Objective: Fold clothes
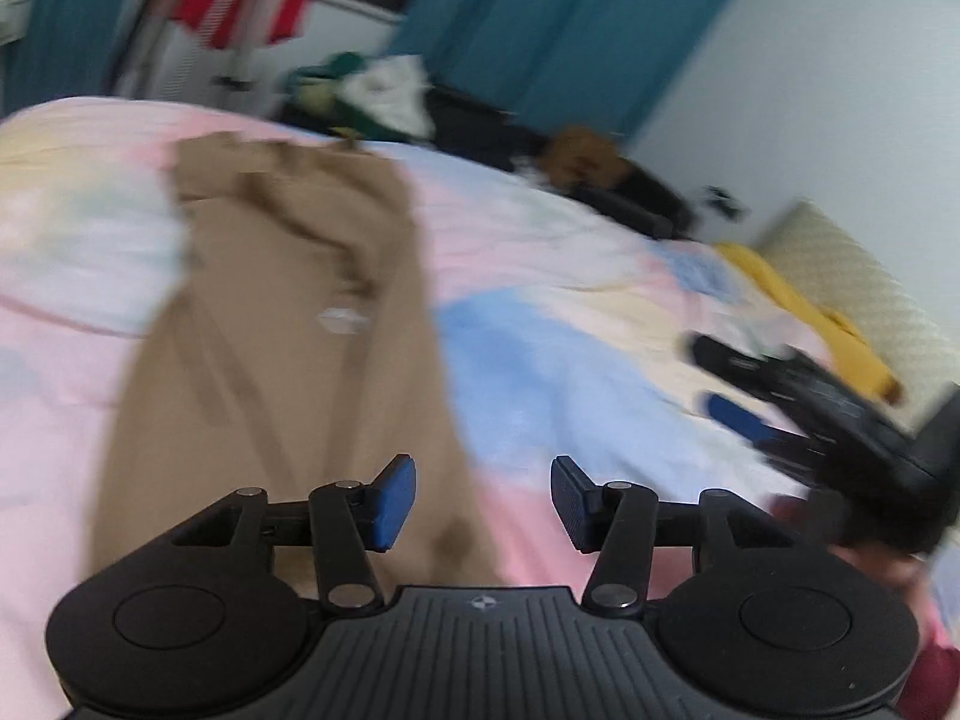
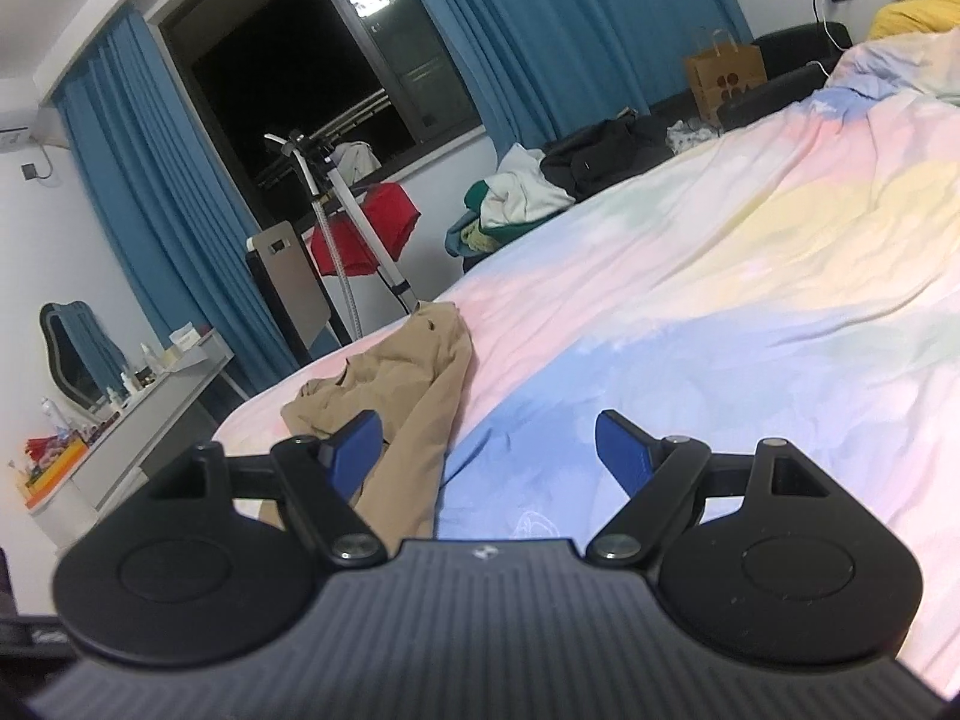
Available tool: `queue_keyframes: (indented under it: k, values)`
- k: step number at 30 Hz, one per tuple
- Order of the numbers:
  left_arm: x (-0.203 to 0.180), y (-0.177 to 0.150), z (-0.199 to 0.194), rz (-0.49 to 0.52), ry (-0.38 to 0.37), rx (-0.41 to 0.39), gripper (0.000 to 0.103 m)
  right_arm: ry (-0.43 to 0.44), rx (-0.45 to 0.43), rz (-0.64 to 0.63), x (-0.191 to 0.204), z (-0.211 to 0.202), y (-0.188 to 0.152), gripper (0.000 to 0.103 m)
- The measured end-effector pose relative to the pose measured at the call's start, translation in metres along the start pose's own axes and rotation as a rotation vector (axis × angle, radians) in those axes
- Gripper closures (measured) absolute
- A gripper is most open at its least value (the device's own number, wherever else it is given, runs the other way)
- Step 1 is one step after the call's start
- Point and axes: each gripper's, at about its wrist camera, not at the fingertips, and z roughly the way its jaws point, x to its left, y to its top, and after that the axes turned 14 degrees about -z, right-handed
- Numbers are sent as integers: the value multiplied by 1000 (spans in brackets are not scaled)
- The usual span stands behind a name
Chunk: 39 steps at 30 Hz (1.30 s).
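On the pastel bed, our left hand-held gripper and right hand-held gripper hung released, empty; we judged the tan trousers soft, light, best pinched at the waistband.

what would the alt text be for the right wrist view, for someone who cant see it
The open right gripper, holding nothing, points across a bed with a pastel patchwork cover, where tan trousers lie rumpled near the far left edge. Behind are blue curtains, a dark window and a heap of clothes.
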Motion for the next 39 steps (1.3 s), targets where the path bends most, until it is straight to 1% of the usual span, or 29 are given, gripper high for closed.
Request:
queue_keyframes:
  k: [3, 7, 8, 10, 12, 14, 16, 17, 18, 20, 22, 23, 25, 26, 27, 28, 30, 32, 33, 34, 35, 36, 39]
  values:
    - [-23, -12, 21, 39, -60, 52, 50, -3, 9, 5, -2, 0, -1, 22]
    - [-33, -30, 47, 88, -59, 156, 53, 1, 32, -4, 1, 2, -1, 22]
    - [-33, -34, 52, 97, -59, 189, 55, 1, 39, -10, 2, 2, -2, 22]
    - [-29, -42, 53, 96, -46, 271, 56, 5, 51, -19, 4, 3, -2, 22]
    - [-22, -53, 47, 91, -5, 360, 63, 10, 60, -22, 6, 1, -3, 22]
    - [-14, -62, 40, 65, 8, 450, 63, 17, 68, -24, 7, -1, -3, 22]
    - [-9, -69, 25, 41, -6, 488, 63, 32, 87, -25, 11, -1, -4, 22]
    - [-7, -71, 18, 31, -12, 489, 63, 43, 104, -27, 14, 0, -5, 22]
    - [-6, -72, 12, 22, -18, 489, 64, 55, 121, -29, 17, 1, -6, 22]
    - [-3, -69, -3, 4, -24, 461, 63, 88, 149, -43, 24, 3, -9, 23]
    - [1, -59, -18, -24, -41, 412, 55, 138, 167, -71, 35, 3, -12, 23]
    - [3, -53, -25, -39, -49, 387, 50, 166, 171, -91, 41, 2, -14, 31]
    - [8, -33, -38, -72, -7, 277, 48, 215, 187, -147, 55, 2, -18, 35]
    - [12, -22, -40, -88, 22, 219, 44, 234, 195, -172, 61, 2, -20, 40]
    - [16, -10, -42, -103, 52, 161, 38, 252, 206, -193, 67, 4, -22, 43]
    - [20, 2, -44, -118, 82, 102, 37, 269, 220, -211, 72, 6, -24, 47]
    - [31, 26, -36, -207, 105, 30, 32, 316, 259, -235, 79, 15, -29, 51]
    - [41, 52, -18, -291, 109, 1, 31, 374, 324, -246, 87, 27, -34, 52]
    - [46, 65, -5, -316, 115, -20, 30, 398, 366, -246, 89, 35, -37, 53]
    - [49, 75, 10, -334, 130, -31, 29, 421, 406, -242, 92, 41, -41, 57]
    - [52, 87, 25, -351, 142, -32, 29, 453, 439, -233, 92, 47, -45, 59]
    - [55, 98, 39, -367, 153, -32, 29, 488, 470, -221, 93, 52, -48, 59]
    - [58, 113, 95, -393, 172, -10, 29, 625, 556, -194, 96, 61, -58, 60]
